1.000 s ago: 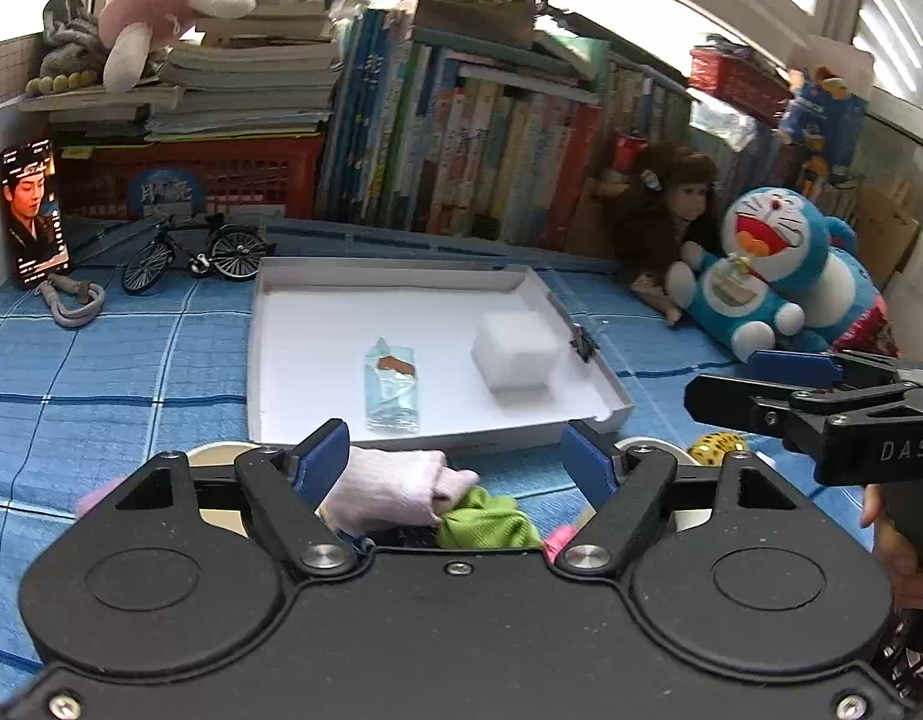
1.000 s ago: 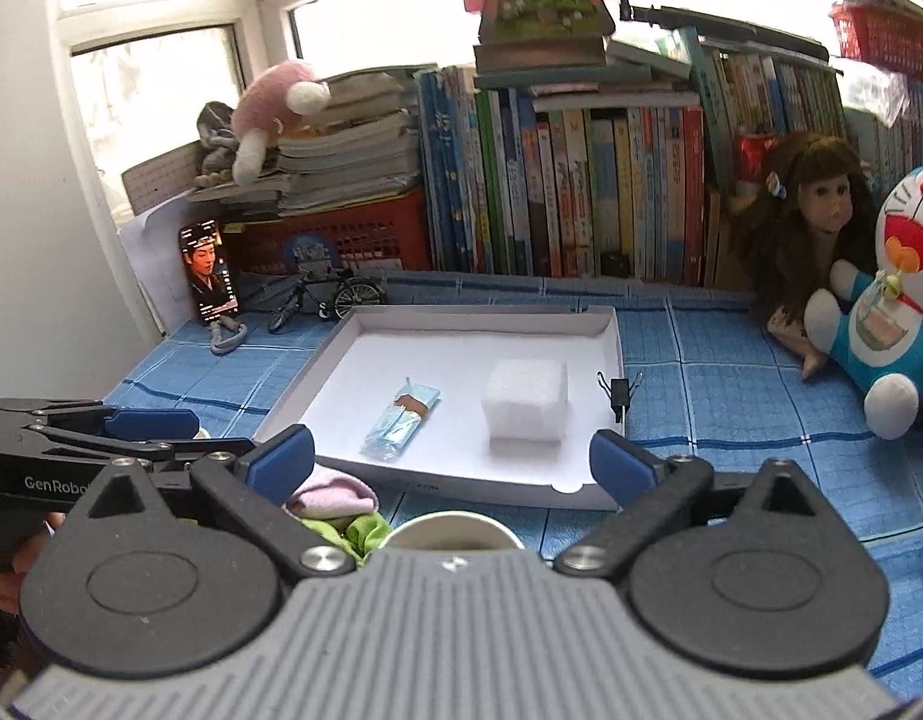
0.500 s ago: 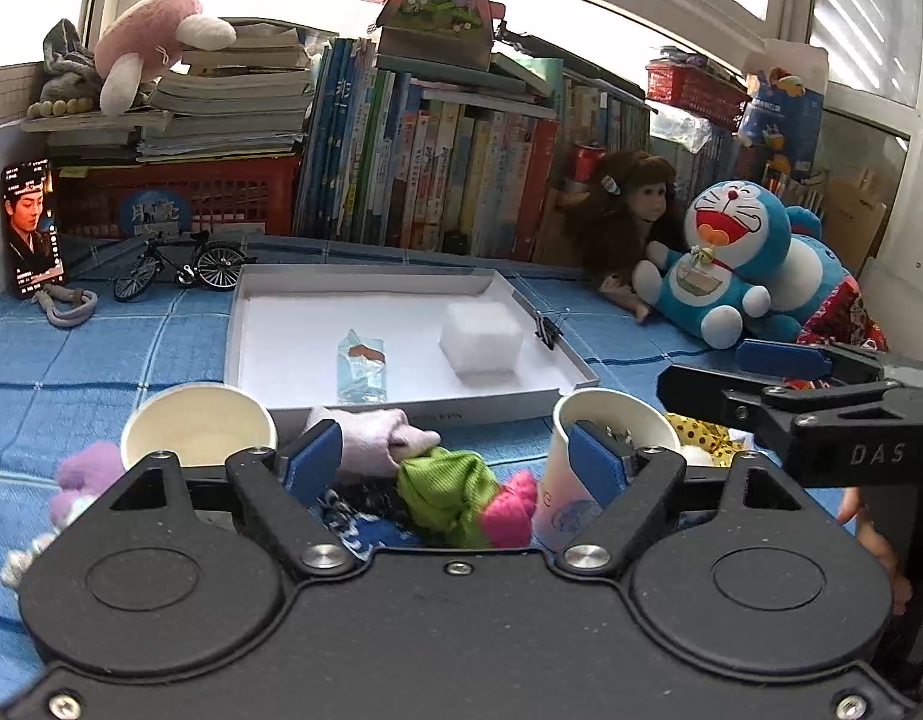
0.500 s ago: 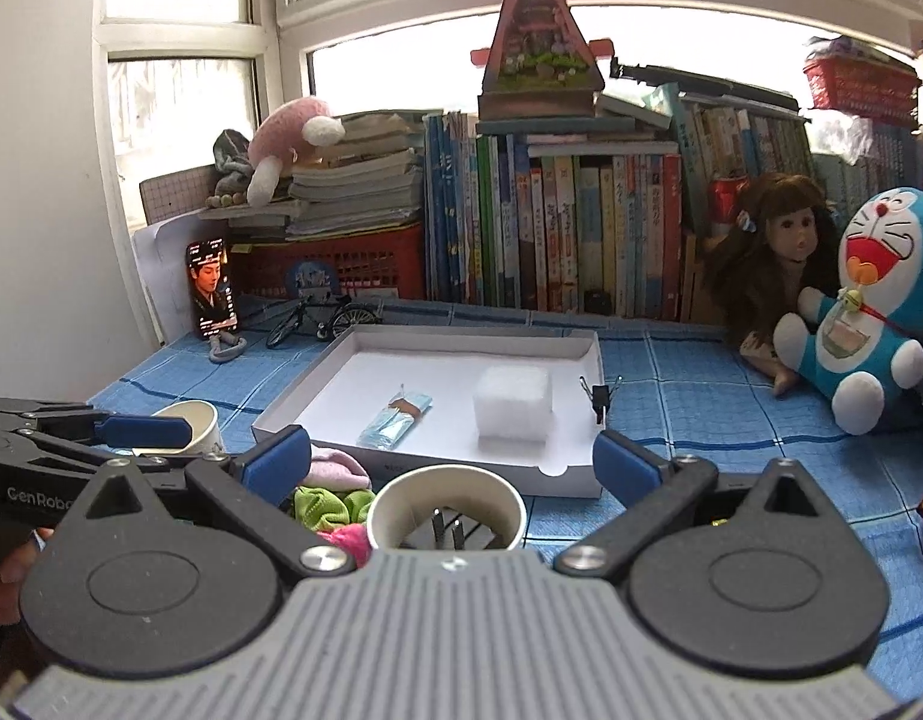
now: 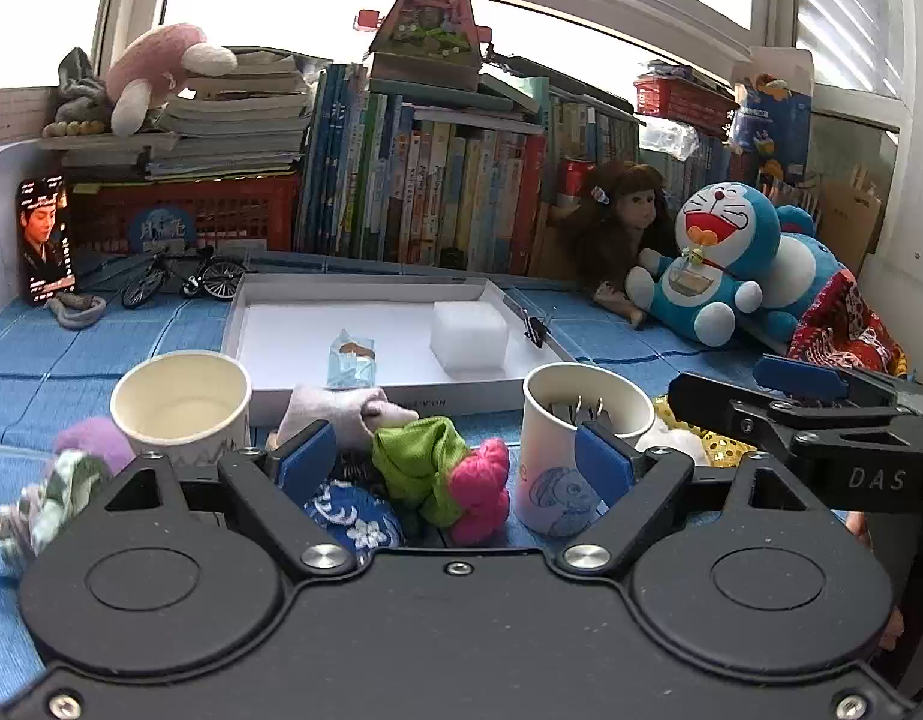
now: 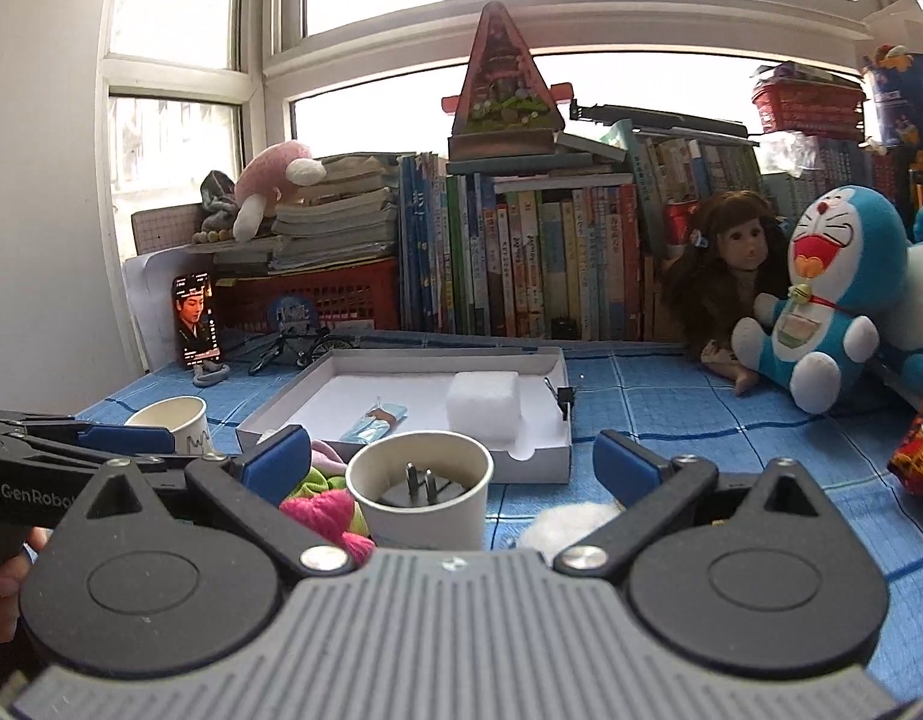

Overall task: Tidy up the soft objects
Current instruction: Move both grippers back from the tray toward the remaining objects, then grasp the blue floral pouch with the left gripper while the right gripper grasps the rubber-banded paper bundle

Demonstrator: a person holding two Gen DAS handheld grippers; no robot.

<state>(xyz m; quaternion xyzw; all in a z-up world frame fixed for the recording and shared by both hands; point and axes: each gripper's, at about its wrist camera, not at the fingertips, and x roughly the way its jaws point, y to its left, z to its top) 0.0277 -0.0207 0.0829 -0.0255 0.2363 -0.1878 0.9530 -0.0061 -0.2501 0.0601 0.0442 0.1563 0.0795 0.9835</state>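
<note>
A pile of soft things lies on the blue cloth in front of a white tray (image 5: 395, 399): a pale pink sock (image 5: 341, 405), a green cloth (image 5: 419, 459), a pink pompom (image 5: 479, 489) and a blue floral piece (image 5: 347, 516). My left gripper (image 5: 455, 459) is open and empty, just behind the pile. My right gripper (image 6: 452, 459) is open and empty behind a paper cup (image 6: 422, 495) that holds a plug. A white fluffy ball (image 6: 572, 525) lies by its right finger. The tray holds a white foam cube (image 5: 468, 336) and a blue packet (image 5: 350, 360).
An empty paper cup (image 5: 182, 399) stands at the left, with a purple pompom (image 5: 92, 438) and a patterned cloth (image 5: 35, 510) beside it. A doll (image 5: 617, 228) and a Doraemon plush (image 5: 710, 264) sit at the right. Books, a red crate, a phone and a toy bicycle line the back.
Both grippers have pulled back and up from the tray. The two cups and the whole soft pile have come into view. Both stay open and empty.
</note>
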